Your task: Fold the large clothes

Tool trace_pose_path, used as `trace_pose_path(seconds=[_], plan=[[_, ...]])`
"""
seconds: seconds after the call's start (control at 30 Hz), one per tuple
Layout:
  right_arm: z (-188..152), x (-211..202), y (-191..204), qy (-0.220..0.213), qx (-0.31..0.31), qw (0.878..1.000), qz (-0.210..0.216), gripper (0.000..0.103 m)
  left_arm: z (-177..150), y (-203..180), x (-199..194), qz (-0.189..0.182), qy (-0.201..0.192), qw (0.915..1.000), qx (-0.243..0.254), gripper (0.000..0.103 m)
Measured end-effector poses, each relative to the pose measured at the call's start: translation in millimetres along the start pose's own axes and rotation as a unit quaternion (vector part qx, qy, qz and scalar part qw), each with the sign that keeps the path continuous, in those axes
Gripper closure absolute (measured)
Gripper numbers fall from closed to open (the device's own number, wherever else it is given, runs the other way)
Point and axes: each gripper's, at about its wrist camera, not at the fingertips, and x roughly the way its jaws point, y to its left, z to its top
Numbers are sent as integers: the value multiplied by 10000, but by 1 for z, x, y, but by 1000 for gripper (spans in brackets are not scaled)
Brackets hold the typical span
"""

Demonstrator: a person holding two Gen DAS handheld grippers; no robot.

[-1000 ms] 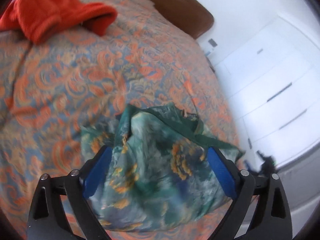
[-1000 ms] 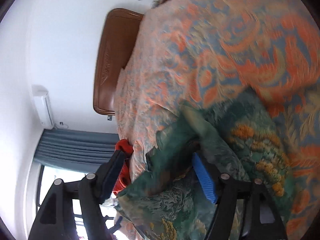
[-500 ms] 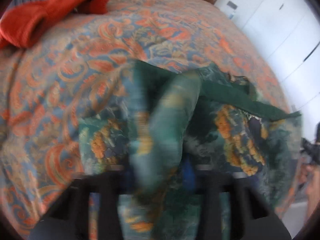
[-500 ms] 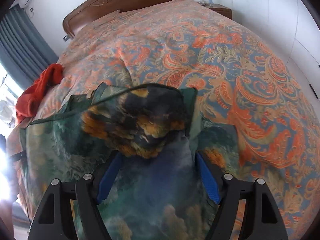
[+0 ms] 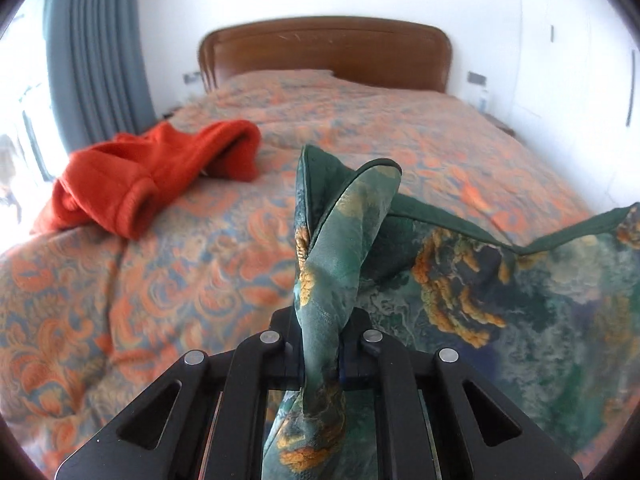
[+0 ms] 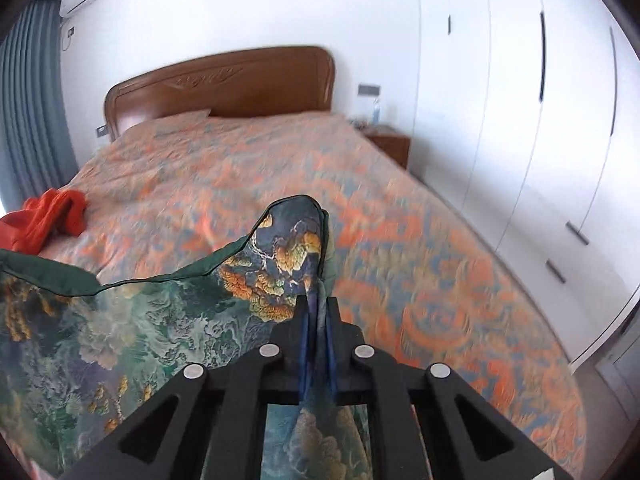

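The left gripper (image 5: 320,344) is clamped on one bunched corner of the green patterned garment (image 5: 520,280); the right gripper (image 6: 316,340) is clamped on another corner; the garment hangs stretched between them above the bed (image 6: 420,248); an orange garment (image 5: 152,176) lies on the bed beyond it, toward the curtain (image 5: 96,48).

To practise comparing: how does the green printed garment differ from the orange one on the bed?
The green printed garment is thin, patterned and held up, pinched by the left gripper and right gripper; the orange garment is thick, plain and lies crumpled, untouched, on the bedspread. Both are unfolded.
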Motion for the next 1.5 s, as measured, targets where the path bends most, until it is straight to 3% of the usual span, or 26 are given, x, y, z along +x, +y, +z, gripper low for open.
trace_pose_path(seconds=[0.07, 0.2, 0.27, 0.37, 0.57, 1.27, 1.37, 1.43, 1.5], plan=[[4, 13, 5, 8, -22, 9999, -166, 96, -14, -2, 32, 293, 166, 9994, 74, 94], [-20, 62, 14, 428, -250, 9977, -464, 96, -57, 8, 84, 437, 765, 9961, 66, 91], [-49, 92, 13, 816, -296, 9954, -408, 96, -82, 12, 101, 383, 841, 9957, 67, 89], [-82, 117, 10, 1008, -198, 9945, -210, 93, -100, 14, 110, 329, 737, 9967, -71, 86], [-115, 132, -4, 839, 316, 9959, 123, 89, -106, 12, 114, 334, 684, 9971, -8, 85], [-118, 138, -6, 804, 408, 9955, 281, 87, -110, 15, 114, 87, 683, 9972, -277, 82], [-118, 136, -9, 777, 490, 9952, 325, 86, -109, 14, 111, 200, 720, 9968, -274, 72], [-117, 135, -13, 814, 598, 9940, 419, 84, -105, 16, 108, 380, 763, 9960, -276, 56], [-114, 135, -20, 934, 771, 9912, 539, 79, -99, 20, 104, 548, 859, 9943, -310, 32]])
